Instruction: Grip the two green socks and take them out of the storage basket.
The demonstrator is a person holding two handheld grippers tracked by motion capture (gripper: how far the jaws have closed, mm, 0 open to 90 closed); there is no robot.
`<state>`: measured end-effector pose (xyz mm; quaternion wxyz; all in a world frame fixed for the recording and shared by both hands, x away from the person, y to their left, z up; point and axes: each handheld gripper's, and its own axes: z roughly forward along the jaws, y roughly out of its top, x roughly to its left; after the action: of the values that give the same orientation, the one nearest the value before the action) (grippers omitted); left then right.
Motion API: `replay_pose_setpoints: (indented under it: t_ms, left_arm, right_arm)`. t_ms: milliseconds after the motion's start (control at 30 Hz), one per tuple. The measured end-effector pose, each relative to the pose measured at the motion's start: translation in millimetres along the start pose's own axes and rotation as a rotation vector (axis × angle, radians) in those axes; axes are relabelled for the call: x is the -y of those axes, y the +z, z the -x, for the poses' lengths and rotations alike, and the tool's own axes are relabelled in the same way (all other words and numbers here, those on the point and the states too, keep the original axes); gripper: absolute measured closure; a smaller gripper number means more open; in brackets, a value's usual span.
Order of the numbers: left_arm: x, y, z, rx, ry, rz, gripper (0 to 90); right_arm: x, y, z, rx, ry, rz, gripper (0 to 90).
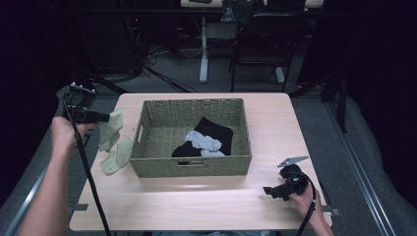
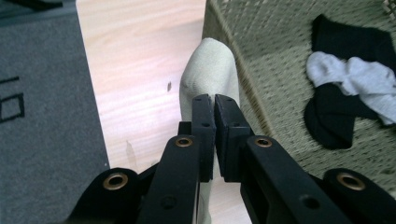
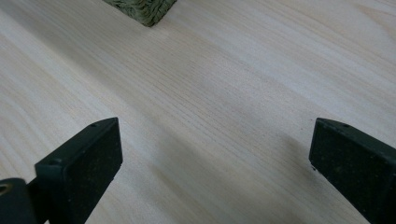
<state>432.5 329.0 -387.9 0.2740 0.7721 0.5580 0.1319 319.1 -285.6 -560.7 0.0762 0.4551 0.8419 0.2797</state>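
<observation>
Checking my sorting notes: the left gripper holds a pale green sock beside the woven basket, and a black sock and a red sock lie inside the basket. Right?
One slip: there is no red sock. In the high view, the woven basket holds a black sock and a light grey sock. The left gripper does hold the pale green sock beside it.

pale wood table [image 1: 206,196], woven basket [image 1: 192,166], perhaps a trailing green sock [image 1: 116,158]
</observation>
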Motion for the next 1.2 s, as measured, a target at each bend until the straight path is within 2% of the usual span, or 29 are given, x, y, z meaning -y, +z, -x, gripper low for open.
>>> replay_pose_setpoints:
  t_ms: [100, 267, 300, 400, 433, 467, 500, 533, 567, 833, 1000, 1100, 1133, 1200]
  left_arm:
    - [7.4, 10.6, -4.2, -0.012, -0.028, -0.006, 87.0]
    - [17.8, 29.1, -10.1, -0.009, -0.062, -0.028, 87.0]
    - [19.3, 32.9, -10.8, -0.007, -0.066, -0.036, 87.0]
    - [23.5, 44.2, -12.4, -0.011, -0.081, -0.054, 86.9]
    - [24.7, 48.0, -12.5, -0.014, -0.09, -0.055, 86.8]
    - [25.6, 51.3, -12.8, -0.015, -0.095, -0.062, 86.8]
    - [26.7, 55.1, -12.3, -0.02, -0.099, -0.073, 86.8]
    - [28.0, 59.5, -12.1, -0.023, -0.1, -0.075, 86.8]
    - [29.3, 63.2, -12.2, -0.02, -0.102, -0.085, 86.7]
    - [46.8, 98.7, -13.3, -0.015, -0.137, -0.138, 84.8]
    - [55.7, 111.3, -13.8, -0.01, -0.152, -0.15, 82.7]
    - [58.6, 112.6, -15.6, 0.003, -0.165, -0.144, 78.9]
    - [59.0, 111.4, -15.7, 0.006, -0.169, -0.142, 74.4]
    - [59.2, 107.5, -14.2, 0.002, -0.166, -0.145, 56.7]
  right_arm:
    - [0.1, 0.7, -0.3, 0.011, 0.006, 0.005, 1.9]
    - [0.1, 0.8, -0.4, 0.011, 0.006, 0.004, 1.9]
    - [0.0, 0.3, -0.1, -0.002, 0.0, 0.0, 1.9]
    - [0.0, 0.3, 0.0, 0.004, 0.0, -0.004, 1.9]
    - [0.2, 0.8, -0.1, -0.019, 0.012, 0.009, 1.9]
    - [0.2, 0.8, -0.1, -0.019, 0.012, 0.009, 1.9]
    - [0.1, 0.8, -0.2, 0.011, 0.005, -0.003, 1.9]
    - [0.2, 0.7, -0.2, -0.019, 0.012, 0.009, 1.9]
    - [0.1, 0.2, 0.0, 0.006, 0.0, -0.004, 1.9]
    - [0.0, 0.2, -0.1, -0.004, 0.0, 0.0, 1.9]
    - [0.0, 0.0, 0.0, 0.001, 0.0, -0.002, 1.9]
    - [0.1, 0.2, -0.2, -0.001, 0.0, 0.002, 1.9]
    - [0.1, 0.1, -0.1, -0.001, 0.0, 0.002, 1.9]
    - [0.1, -0.2, 0.2, 0.004, 0.0, -0.001, 1.9]
